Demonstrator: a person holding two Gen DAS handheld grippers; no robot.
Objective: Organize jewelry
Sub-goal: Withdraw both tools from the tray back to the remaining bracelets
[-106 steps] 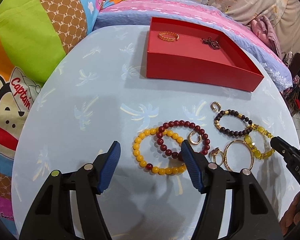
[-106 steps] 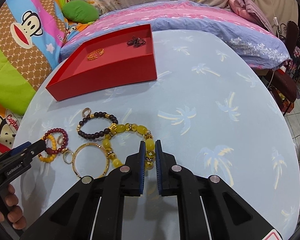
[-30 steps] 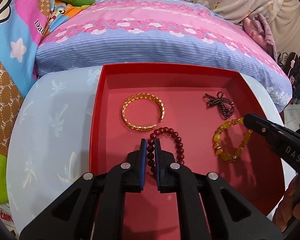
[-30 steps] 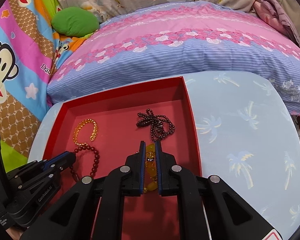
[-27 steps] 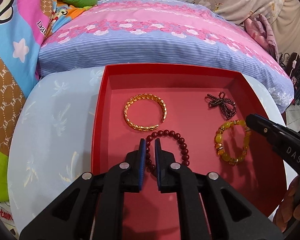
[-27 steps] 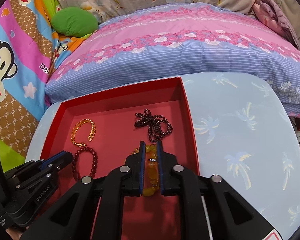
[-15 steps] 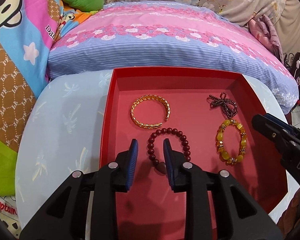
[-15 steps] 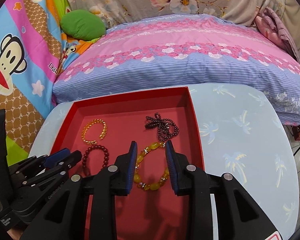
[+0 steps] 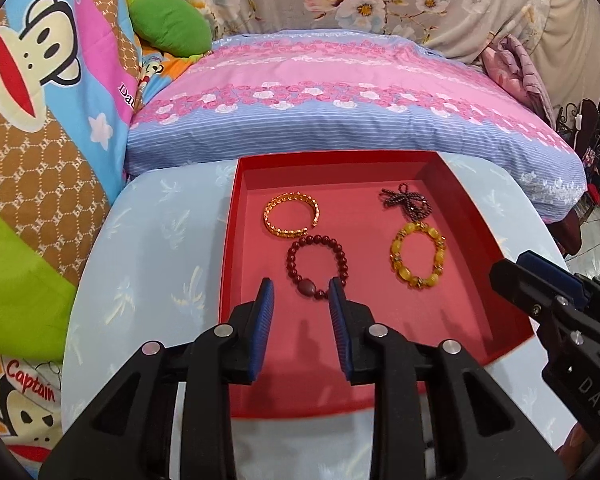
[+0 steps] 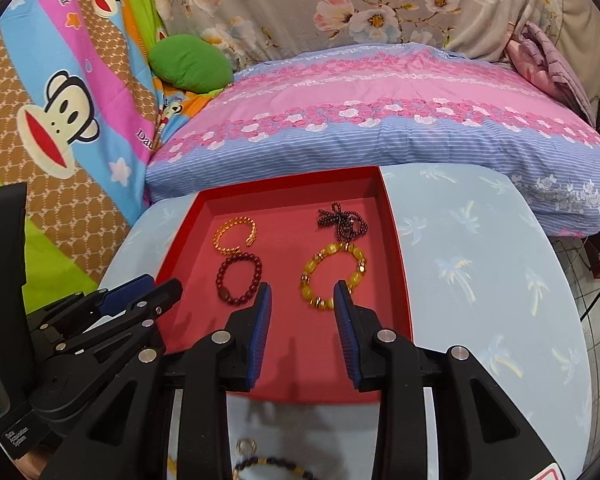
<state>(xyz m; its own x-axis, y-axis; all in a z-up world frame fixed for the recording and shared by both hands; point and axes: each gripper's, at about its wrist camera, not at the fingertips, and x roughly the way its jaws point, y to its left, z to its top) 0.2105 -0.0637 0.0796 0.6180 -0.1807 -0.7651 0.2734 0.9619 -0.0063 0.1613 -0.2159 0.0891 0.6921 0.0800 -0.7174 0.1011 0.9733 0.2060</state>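
A red tray (image 9: pixel 464 196) sits on a round table (image 9: pixel 152 248) covered in pale blue cloth with a palm print, and four pieces of jewelry lie on its floor. Rear left: a gold bangle (image 9: pixel 291 216), open-ended. Just in front of it: a dark red bead bracelet (image 9: pixel 316 266), with one larger oval bead on its near side. Rear right: a dark beaded chain (image 9: pixel 406 204), bunched into a loose knot. In front of that, touching or nearly touching it: a yellow bead bracelet (image 9: pixel 418 255).

The left gripper (image 9: pixel 300 298) hangs above the near part of the tray with its blue-padded fingers spread apart; nothing is between them (the red bracelet lies flat on the tray floor beyond the tips, apart from the pads). The right gripper (image 10: pixel 303 300) is likewise spread, its jaws opening, and it grips nothing; the yellow bracelet lies on the tray floor just past its tips. In the left wrist view the right gripper enters from the right edge, over the tray's right wall.

At the bottom edge of the right wrist view, more jewelry remains on the table, near the person: a small gold ring (image 10: pixel 247 446) and part of a dark bracelet with gold beads (image 10: pixel 272 466), partly hidden by the gripper body.

Behind the table lie a pink and blue striped pillow (image 9: pixel 340 112), a green cushion (image 9: pixel 170 24) and a cartoon monkey blanket (image 9: pixel 32 64).
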